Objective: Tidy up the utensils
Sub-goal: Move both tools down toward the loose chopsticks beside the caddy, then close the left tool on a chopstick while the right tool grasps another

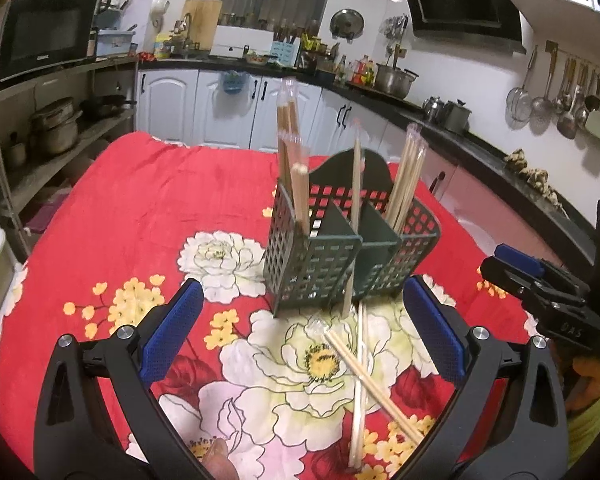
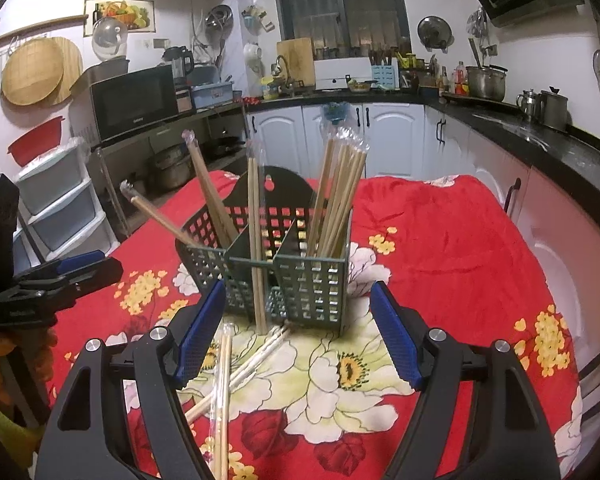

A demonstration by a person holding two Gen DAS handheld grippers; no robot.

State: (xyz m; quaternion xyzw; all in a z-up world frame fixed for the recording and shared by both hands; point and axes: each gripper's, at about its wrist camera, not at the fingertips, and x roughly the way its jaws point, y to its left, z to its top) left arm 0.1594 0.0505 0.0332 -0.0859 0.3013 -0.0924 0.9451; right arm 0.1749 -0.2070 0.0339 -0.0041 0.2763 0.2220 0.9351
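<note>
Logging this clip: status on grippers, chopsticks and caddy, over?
Both grippers, left and right, open, empty. Two wrapped chopstick pairs crossed on cloth before caddy; one pair leans on its front. Path clear.

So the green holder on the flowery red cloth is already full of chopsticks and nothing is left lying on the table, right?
Not quite. The green holder does hold chopsticks, but wrapped chopsticks lie crossed on the flowery red cloth in front of it, as the right wrist view shows.
</note>
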